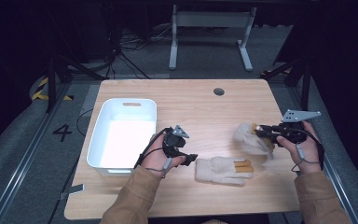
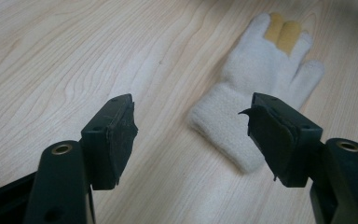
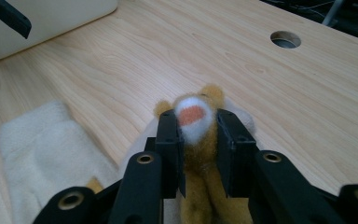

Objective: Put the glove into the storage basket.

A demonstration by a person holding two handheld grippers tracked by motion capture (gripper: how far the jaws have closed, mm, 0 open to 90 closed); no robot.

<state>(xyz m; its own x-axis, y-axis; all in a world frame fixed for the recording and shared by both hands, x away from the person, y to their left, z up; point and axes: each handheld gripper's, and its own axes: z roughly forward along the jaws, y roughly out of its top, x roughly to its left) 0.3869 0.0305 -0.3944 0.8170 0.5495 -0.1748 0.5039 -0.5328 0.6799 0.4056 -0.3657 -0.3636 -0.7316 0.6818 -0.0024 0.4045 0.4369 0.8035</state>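
The room around me is dark, with cables and a table frame on the grey floor beyond, and the light wood worktop in front of me carries a white bin at my left and a round cable hole near the far edge. In my right hand, my right gripper has its jaws clenched on a cream glove with tan fingers, lifted off the wood at the right side of the worktop and blurred in the high view; in the right gripper view the jaws pinch one of its tan fingers, the one with a white tip and an orange spot. Its mate, the second cream glove, lies flat on the worktop between my two hands, cuff toward my left and tan fingers toward my right. My left gripper sits just beside that cuff with its jaws released and spread wide, and in the left gripper view the cuff lies ahead of them, near the right jaw, not yet between them. The bin looks empty as far as I can see. I judge the work barely begun: one glove is picked up, the other is about to be grasped, and if they are bound for the bin, both remain to be carried across and dropped in.
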